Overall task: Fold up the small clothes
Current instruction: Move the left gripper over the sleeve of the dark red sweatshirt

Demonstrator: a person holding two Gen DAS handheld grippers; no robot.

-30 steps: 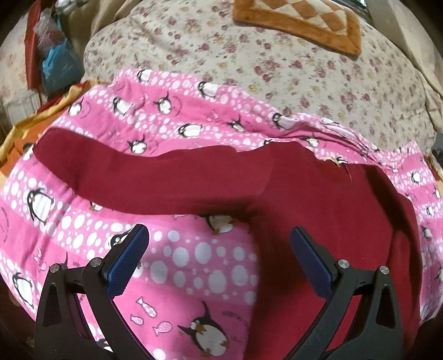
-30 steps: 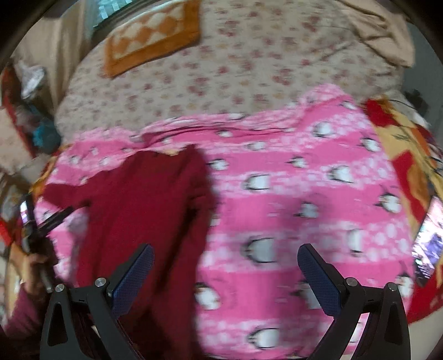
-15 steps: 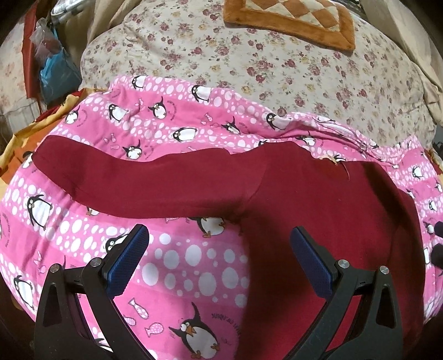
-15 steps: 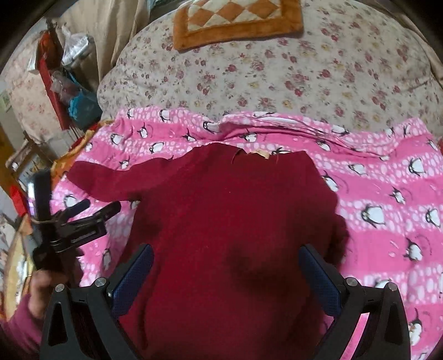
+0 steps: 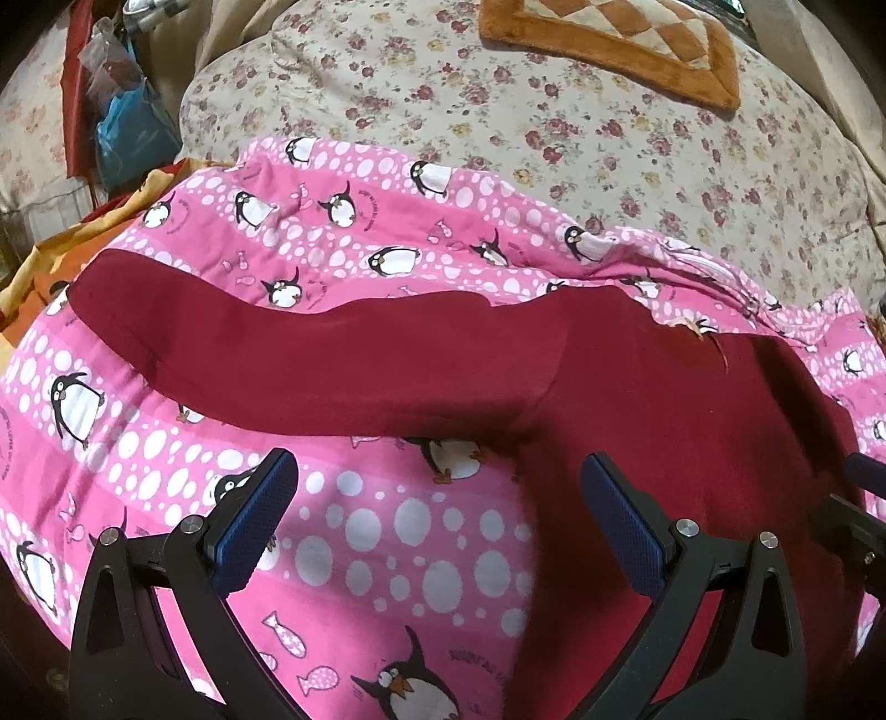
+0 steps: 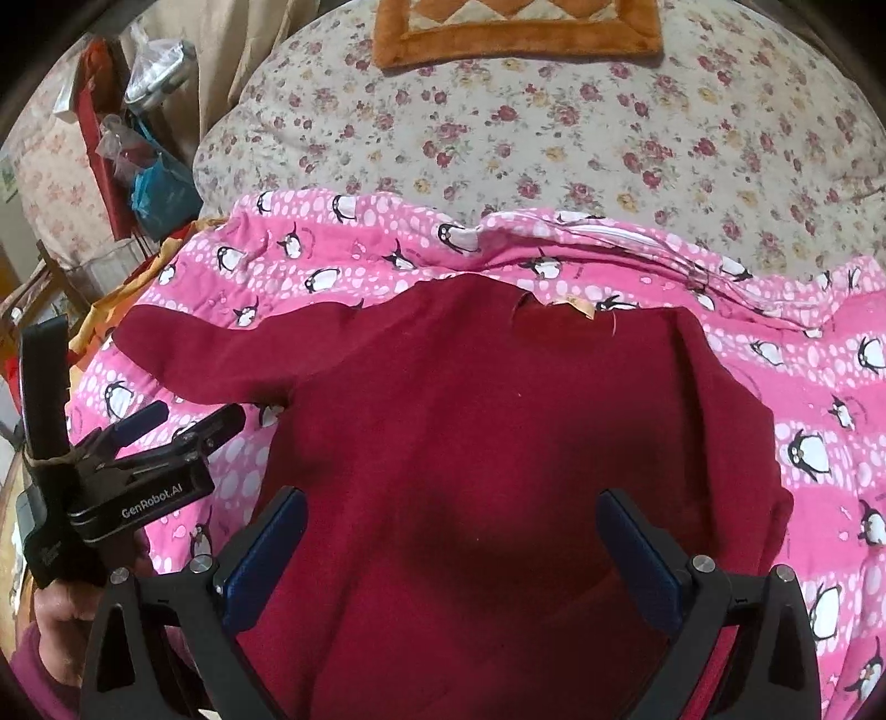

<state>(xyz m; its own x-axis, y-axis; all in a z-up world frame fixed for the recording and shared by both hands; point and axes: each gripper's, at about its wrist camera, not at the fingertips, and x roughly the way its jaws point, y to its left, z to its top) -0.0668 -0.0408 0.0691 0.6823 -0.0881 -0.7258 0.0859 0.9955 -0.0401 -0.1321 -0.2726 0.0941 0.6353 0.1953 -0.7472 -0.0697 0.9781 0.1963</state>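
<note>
Spreading of the garment: the dark red long-sleeved knit top (image 6: pixel 487 443) lies flat on the pink fleece blanket printed with penguins and white dots (image 6: pixel 819 421), neckline away from the cameras, one sleeve stretched out to the left.
Hidden parts: the top's lower hem runs off the bottom of both views; its right sleeve cannot be made out, and the right edge looks doubled over, though the dark cloth makes this hard to tell.
Neck label: a small tan tag (image 6: pixel 581 306) shows at the collar; any print on it is too small to read.
Top against left fingers: the left gripper (image 5: pixel 437 531) hovers over the blanket just below the outstretched sleeve (image 5: pixel 310 360); its right finger (image 5: pixel 620 520) overlaps the body's left edge, its left finger (image 5: pixel 255 520) is over bare blanket.
Top against right fingers: the right gripper (image 6: pixel 451 559) sits over the body of the top, both blue pads above red cloth.
Finger state: both pairs stand wide apart, holding nothing.
Hand pose: in the right wrist view a person's hand (image 6: pixel 61 609) in a magenta sleeve grips the left tool's handle at the lower left, the tool pointing right toward the armpit.
Surroundings: a cream floral bedspread (image 6: pixel 554 138) lies beyond the blanket, with an orange-bordered checked mat (image 6: pixel 515 33) cut off at the top.
</note>
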